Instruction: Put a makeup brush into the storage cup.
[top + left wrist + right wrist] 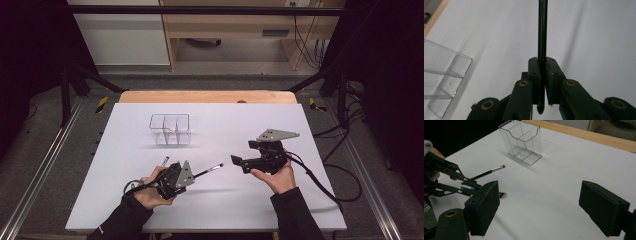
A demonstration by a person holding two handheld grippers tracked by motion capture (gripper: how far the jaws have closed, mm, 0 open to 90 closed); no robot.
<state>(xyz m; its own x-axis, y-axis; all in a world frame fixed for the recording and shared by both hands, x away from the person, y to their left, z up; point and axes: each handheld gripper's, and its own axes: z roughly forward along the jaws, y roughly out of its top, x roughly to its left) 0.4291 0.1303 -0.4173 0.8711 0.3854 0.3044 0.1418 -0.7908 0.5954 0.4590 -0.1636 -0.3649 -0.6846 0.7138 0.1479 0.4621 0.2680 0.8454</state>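
High view: left tongs [192,176] clench a black pen [210,171]; right tongs [239,161] released, bare table [225,205] between.

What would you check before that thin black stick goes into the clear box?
1. Left claw shut on the stick: ok, the jaws pinch it in the left gripper view.
2. Stick free of the table: cannot tell.
3. Box upright and open at the top: ok.
4. Box compartments vacant: ok, nothing shows through the clear walls.
5. Right claw out of the way: ok, it is wide open, holds nothing, and sits to the stick's right, apart from the box.
6. Second stick near the left hand: cannot tell whether it lies loose on the table.
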